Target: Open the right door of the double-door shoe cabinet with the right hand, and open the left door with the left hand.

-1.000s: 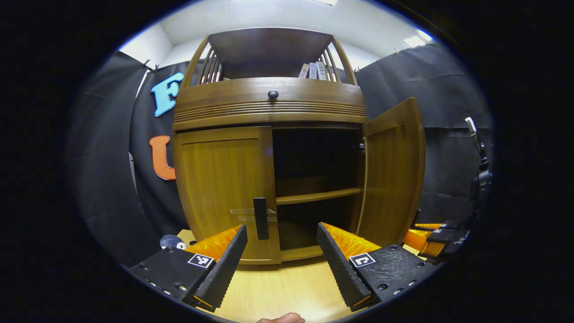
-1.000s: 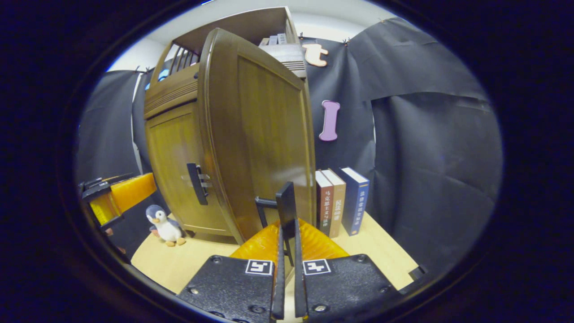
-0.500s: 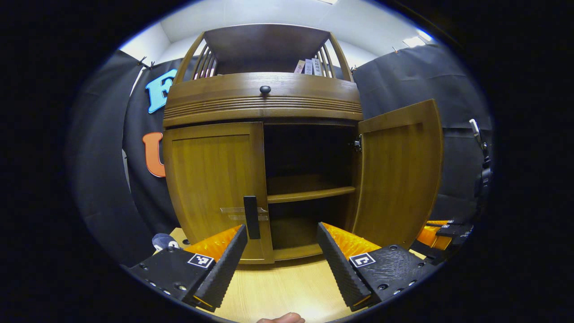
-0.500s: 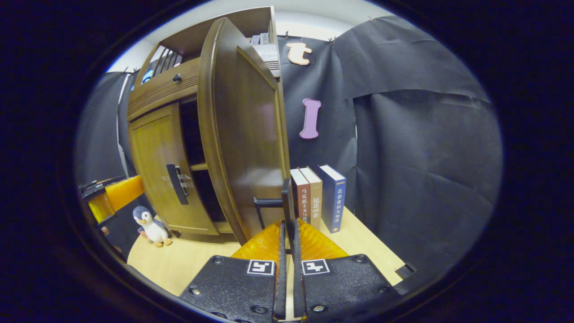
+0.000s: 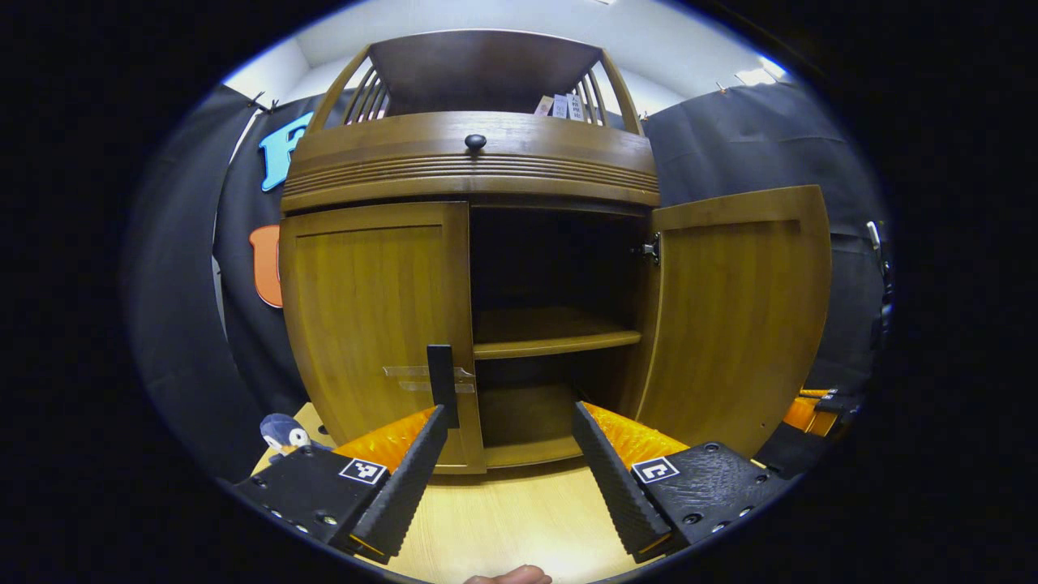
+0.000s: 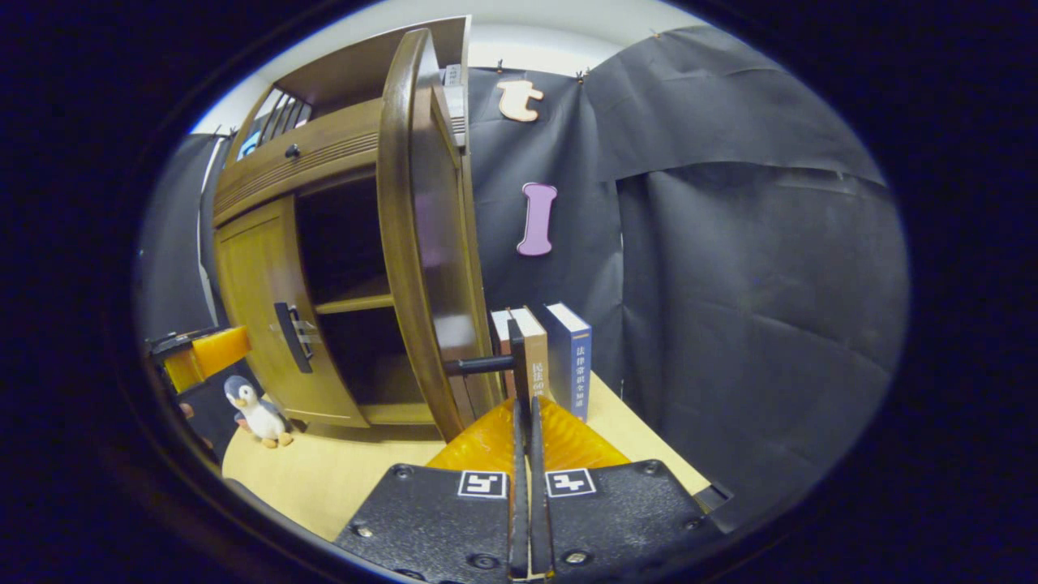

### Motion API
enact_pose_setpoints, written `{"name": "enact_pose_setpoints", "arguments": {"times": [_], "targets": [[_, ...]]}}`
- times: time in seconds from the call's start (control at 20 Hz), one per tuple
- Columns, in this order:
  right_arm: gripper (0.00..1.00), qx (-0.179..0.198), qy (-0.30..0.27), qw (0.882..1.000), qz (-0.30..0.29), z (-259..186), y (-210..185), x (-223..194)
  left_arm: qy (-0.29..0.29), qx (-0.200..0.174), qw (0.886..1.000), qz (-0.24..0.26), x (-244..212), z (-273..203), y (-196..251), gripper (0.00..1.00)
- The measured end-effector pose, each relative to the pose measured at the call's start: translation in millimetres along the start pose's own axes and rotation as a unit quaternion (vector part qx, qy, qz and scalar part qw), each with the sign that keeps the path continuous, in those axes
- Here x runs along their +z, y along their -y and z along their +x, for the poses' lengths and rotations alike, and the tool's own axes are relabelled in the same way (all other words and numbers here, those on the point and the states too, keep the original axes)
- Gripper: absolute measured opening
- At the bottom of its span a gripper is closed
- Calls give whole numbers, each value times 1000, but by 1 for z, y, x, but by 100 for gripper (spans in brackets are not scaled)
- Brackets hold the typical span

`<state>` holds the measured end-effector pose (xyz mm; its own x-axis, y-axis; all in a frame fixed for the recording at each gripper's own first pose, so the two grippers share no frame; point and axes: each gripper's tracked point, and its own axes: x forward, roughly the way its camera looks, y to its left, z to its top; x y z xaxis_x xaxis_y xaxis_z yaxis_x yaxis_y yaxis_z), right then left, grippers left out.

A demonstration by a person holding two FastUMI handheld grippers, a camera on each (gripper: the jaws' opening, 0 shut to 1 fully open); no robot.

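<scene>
- So, half the job looks done: in the left gripper view the right door (image 5: 734,316) stands swung wide at the right of the frame, and the dark inside of the shoe cabinet (image 5: 474,166) with its shelf (image 5: 551,337) is laid bare at the centre.
- My right gripper (image 6: 525,414) sits at the bottom centre of the right gripper view, its fingers pressed together on the flat bar of the right door's handle (image 6: 516,361), which juts from the door's edge just above them.
- From that side I see the right door edge-on, a tall curved slab left of centre, with books (image 6: 559,357) standing on the tabletop (image 6: 340,474) just behind it, lower centre.
- What is left is the left door (image 5: 373,324): it lies flush in the cabinet front, left of centre, not yet opened.
- My left gripper (image 5: 511,442) is spread wide at the bottom of its own view, pinching nothing; the left door's handle (image 5: 442,385) stands just above its left finger (image 5: 401,487), apart from it as far as I can tell.
- I judge the next move is to bring the open fingers around that handle, close, and pull the door along its arc.
- A toy penguin (image 6: 255,410) sits on the tabletop at the lower left of the right gripper view, near the left door's foot; it may lie in the door's swing, so I would go gently.
</scene>
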<state>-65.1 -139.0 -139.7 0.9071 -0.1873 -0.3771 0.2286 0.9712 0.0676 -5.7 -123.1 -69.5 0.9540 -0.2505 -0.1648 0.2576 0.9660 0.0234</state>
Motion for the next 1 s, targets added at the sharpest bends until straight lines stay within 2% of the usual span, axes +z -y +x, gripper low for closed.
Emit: {"name": "enact_pose_setpoints", "arguments": {"times": [0.2,0.45,0.75,0.8,0.85,1.0], "targets": [[5,7,-7,1000,-8,0,8,2,-5,-5,1000,3,-2,5,-3,94],[5,-9,-6,1000,-5,-4,37,10,-14,-3,1000,0,-5,9,-6,94],[5,5,11,1000,-15,-10,32,19,-24,-11,1000,-10,-12,21,-12,94],[5,9,13,1000,-12,-15,32,21,-34,-9,999,-13,-16,25,-15,100],[5,10,14,1000,-7,-16,34,22,-43,-2,999,-19,-20,28,-22,95],[5,-6,14,1000,2,-17,46,27,-64,20,997,-31,-31,45,-46,96]]}}
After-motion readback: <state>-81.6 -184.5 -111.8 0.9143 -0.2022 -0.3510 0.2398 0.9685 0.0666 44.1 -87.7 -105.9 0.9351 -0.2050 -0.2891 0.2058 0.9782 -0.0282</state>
